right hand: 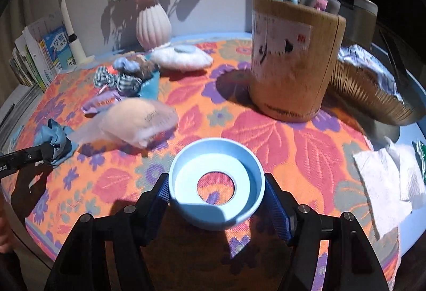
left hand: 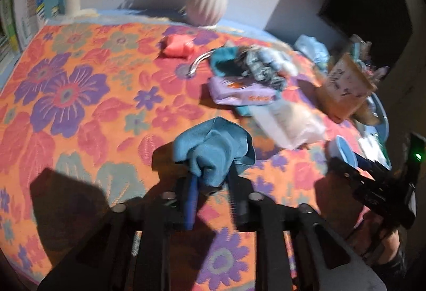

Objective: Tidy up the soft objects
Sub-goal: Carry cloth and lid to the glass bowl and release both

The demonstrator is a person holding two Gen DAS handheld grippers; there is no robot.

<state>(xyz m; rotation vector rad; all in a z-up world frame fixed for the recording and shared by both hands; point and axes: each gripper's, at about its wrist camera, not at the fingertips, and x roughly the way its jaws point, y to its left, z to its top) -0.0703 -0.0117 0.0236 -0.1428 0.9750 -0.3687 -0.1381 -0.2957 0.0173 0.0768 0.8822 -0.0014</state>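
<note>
My left gripper [left hand: 213, 179] is shut on a bunched blue cloth [left hand: 215, 150], held just above the flowered tablecloth [left hand: 80, 104]; the cloth also shows in the right wrist view [right hand: 54, 138] at the far left. My right gripper [right hand: 217, 192] is shut on a light blue ring-shaped bowl [right hand: 217, 181] with a hole in its bottom, its pads pressing both sides. A pile of soft things lies mid-table: checked scrunchies [right hand: 117, 80], a purple pouch [left hand: 239, 94], a beige pad in a clear bag [right hand: 138, 120], a white puff [right hand: 181, 56] and a coral roll [left hand: 177, 47].
A wooden pen holder [right hand: 295, 56] stands right of centre with a gold slinky [right hand: 372, 94] and crumpled wrapper behind it. White tissue [right hand: 386, 176] lies at the right edge. A pink ribbed vase [right hand: 153, 24], a lamp [right hand: 66, 14] and books [right hand: 40, 56] line the back.
</note>
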